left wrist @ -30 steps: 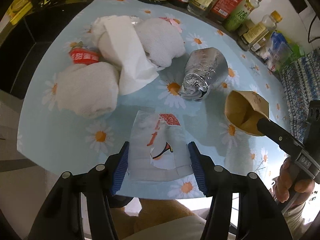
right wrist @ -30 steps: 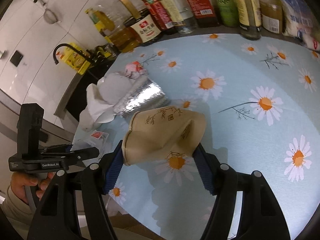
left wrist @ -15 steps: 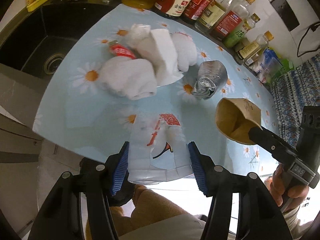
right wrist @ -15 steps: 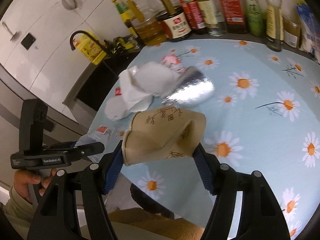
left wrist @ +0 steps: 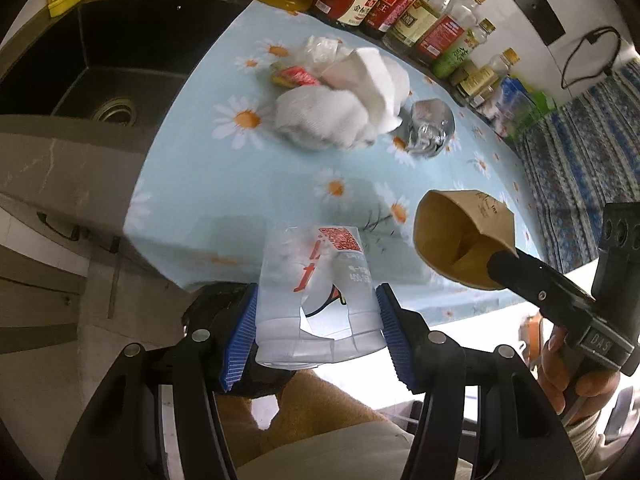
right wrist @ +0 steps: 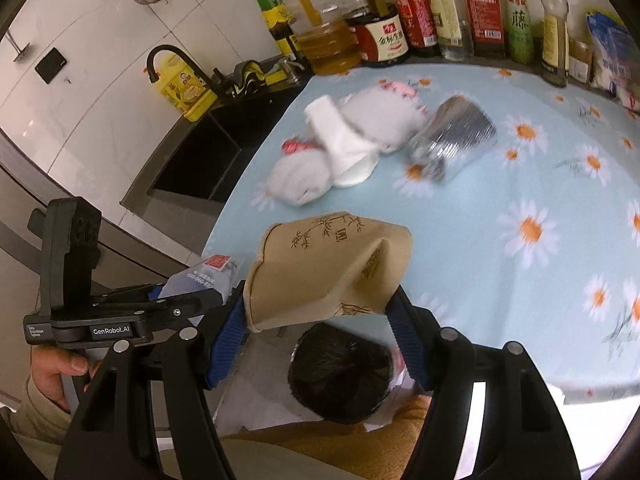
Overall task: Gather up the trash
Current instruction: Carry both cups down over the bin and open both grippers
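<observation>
My left gripper (left wrist: 316, 330) is shut on a clear plastic wrapper (left wrist: 320, 280) with red print, held off the table's near edge. It also shows in the right wrist view (right wrist: 208, 280). My right gripper (right wrist: 320, 336) is shut on a crushed tan paper cup (right wrist: 328, 264), held above the table's near edge; the cup also shows in the left wrist view (left wrist: 460, 240). On the daisy tablecloth (left wrist: 240, 184) lie white crumpled tissues (left wrist: 340, 108), a red wrapper (left wrist: 296, 77) and a crushed silver foil bag (left wrist: 430, 128).
A black bin-like opening (right wrist: 340, 380) sits below my right gripper, off the table edge. Sauce and oil bottles (right wrist: 420, 20) line the back of the table. A black sink (left wrist: 104, 80) with a faucet (right wrist: 176, 60) lies to the left.
Both grippers lifted and pulled back from the table toward its near edge, carrying the plastic wrapper and the paper cup. The trash on the cloth stays put.
</observation>
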`<state>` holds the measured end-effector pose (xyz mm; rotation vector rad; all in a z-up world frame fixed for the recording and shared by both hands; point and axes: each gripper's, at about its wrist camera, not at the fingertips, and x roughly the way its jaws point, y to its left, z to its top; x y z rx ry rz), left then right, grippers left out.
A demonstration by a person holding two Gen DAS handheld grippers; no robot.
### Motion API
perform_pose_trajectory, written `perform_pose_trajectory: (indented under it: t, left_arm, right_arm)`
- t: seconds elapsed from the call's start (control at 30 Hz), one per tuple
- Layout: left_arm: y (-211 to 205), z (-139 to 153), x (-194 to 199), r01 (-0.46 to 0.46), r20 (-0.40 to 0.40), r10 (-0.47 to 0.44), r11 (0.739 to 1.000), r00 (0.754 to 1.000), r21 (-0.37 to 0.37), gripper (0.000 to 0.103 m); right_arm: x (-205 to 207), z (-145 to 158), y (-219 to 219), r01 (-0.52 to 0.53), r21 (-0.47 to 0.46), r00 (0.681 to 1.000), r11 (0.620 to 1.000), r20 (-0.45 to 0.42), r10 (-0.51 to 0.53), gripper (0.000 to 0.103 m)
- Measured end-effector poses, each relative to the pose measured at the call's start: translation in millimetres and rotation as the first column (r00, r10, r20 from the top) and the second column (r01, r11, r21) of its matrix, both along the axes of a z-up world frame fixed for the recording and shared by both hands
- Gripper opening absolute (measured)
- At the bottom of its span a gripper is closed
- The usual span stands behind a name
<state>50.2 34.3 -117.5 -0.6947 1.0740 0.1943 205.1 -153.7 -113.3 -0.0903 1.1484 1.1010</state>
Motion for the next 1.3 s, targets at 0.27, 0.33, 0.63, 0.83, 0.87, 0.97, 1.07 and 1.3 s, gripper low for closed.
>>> perform_pose_trajectory:
  t: [0.27,0.33,0.63,0.83,0.87,0.97,1.07,1.3]
  left_arm:
    - [7.0,-31.7,-34.3,0.083,-0.022,-0.085,0.995,0.996,-0.054,0.056]
    - [5.7,-38.6,-40.6,0.103,-0.031,-0.105,0.992,0.994,-0.066,0.056]
    - [12.3,-72.1,-66.3,0.144,-0.107,-0.153,0.986,0.982,-0.087,0.056]
    - [11.9,-105.4,-76.1,0.143,-0.172,-0.162,0.983,0.972,-0.114,0.056]
    - [11.7,-114.3,-77.2,0.142,-0.185,-0.165,0.981,0.969,-0.131,0.056]
    - [9.9,-132.7,-77.9,0.15,-0.215,-0.178,0.979,0.96,-0.141,0.056]
    - [8.6,-155.1,-77.0,0.153,-0.246,-0.189,0.975,0.951,-0.159,0.056]
    - [4.8,-220.3,-69.5,0.134,-0.329,-0.198,0.969,0.923,-0.207,0.056]
  right_arm:
    - [-51.8,-20.0,1.0,0.082,-0.048,0.996,0.996,-0.027,-0.083,0.067]
    - [-61.3,-26.4,0.5,0.097,-0.061,0.994,0.993,-0.043,-0.1,0.067]
    - [-96.7,-59.2,-2.1,0.129,-0.115,0.986,0.985,-0.093,-0.14,0.067]
    - [-109.5,-97.0,-0.6,0.144,-0.16,0.974,0.977,-0.149,-0.168,0.067]
    - [-110.3,-104.7,-1.0,0.16,-0.18,0.97,0.971,-0.151,-0.188,0.067]
    - [-114.5,-129.2,-2.3,0.19,-0.221,0.955,0.956,-0.183,-0.232,0.067]
    - [-120.1,-153.8,0.5,0.194,-0.256,0.94,0.947,-0.227,-0.254,0.067]
    - [-119.9,-217.6,4.2,0.204,-0.324,0.903,0.924,-0.302,-0.305,0.068]
